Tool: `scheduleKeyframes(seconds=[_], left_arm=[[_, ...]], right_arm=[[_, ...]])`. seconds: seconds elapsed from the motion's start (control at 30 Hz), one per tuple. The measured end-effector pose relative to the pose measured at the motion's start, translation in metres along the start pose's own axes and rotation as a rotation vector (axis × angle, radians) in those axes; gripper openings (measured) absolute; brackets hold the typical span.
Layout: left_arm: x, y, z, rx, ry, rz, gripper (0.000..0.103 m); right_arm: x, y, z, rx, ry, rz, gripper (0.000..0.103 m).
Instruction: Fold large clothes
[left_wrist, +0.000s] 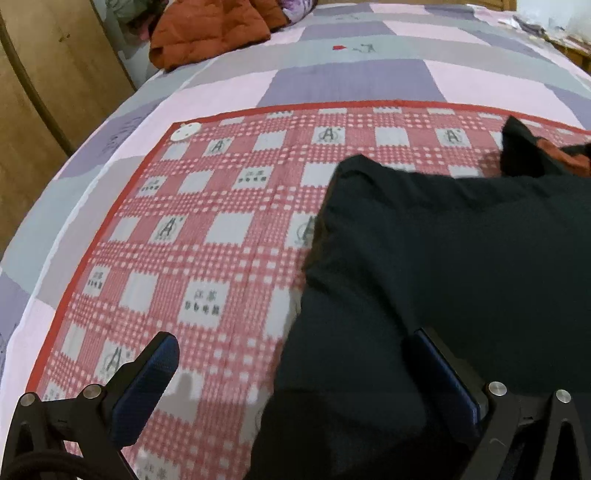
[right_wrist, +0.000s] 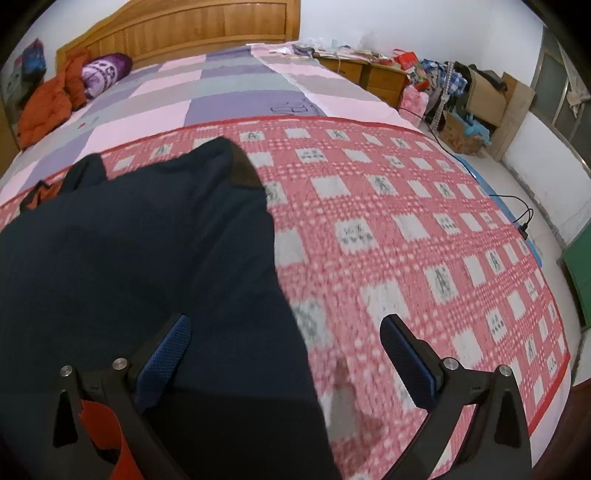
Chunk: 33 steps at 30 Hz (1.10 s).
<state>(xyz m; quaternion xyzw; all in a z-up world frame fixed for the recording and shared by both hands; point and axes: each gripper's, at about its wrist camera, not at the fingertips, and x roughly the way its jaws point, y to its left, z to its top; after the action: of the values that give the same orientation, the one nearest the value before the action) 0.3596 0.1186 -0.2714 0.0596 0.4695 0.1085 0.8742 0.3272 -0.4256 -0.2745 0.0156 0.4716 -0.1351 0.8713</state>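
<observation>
A large dark navy garment (left_wrist: 443, 266) lies spread on a red-and-white checked blanket (left_wrist: 207, 229) on the bed. It also shows in the right wrist view (right_wrist: 140, 251), with an orange lining patch (right_wrist: 40, 194) at its far left. My left gripper (left_wrist: 291, 365) is open over the garment's left edge, its right finger over the cloth. My right gripper (right_wrist: 286, 345) is open over the garment's right edge, its left finger above the cloth. Neither holds anything.
A rust-orange jacket (left_wrist: 210, 33) lies at the head of the bed, beside a purple pillow (right_wrist: 107, 72). A wooden wardrobe (left_wrist: 40, 92) stands left of the bed. Cluttered nightstands (right_wrist: 373, 74), boxes and a floor cable (right_wrist: 517, 218) lie right.
</observation>
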Motion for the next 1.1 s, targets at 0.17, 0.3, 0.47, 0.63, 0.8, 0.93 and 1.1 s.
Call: scheduleKeyframes(seconds=[0.17, 0.3, 0.47, 0.63, 0.8, 0.93, 1.1], left_arm=[[-0.014, -0.001, -0.017, -0.006, -0.003, -0.011, 0.103], [-0.03, -0.003, -0.033, -0.046, 0.004, -0.037, 0.103], [-0.062, -0.035, -0.065, -0.039, -0.01, -0.125, 0.103], [-0.099, -0.093, -0.096, 0.011, -0.046, -0.277, 0.103], [-0.106, -0.105, -0.112, 0.053, -0.051, -0.3, 0.103], [-0.094, -0.07, -0.123, 0.057, -0.026, -0.245, 0.103], [-0.076, -0.015, -0.132, 0.046, 0.005, -0.116, 0.103]], right_arm=[[-0.016, 0.008, -0.017, -0.014, -0.019, -0.01, 0.103], [-0.031, 0.023, -0.027, -0.049, -0.055, -0.032, 0.103], [-0.058, 0.068, -0.042, -0.133, -0.124, 0.025, 0.103], [-0.076, 0.151, -0.076, -0.322, -0.133, 0.196, 0.103], [-0.093, 0.184, -0.098, -0.483, -0.182, 0.261, 0.103], [-0.08, 0.134, -0.103, -0.45, -0.157, 0.178, 0.103], [-0.066, 0.036, -0.098, -0.275, -0.107, 0.039, 0.103]])
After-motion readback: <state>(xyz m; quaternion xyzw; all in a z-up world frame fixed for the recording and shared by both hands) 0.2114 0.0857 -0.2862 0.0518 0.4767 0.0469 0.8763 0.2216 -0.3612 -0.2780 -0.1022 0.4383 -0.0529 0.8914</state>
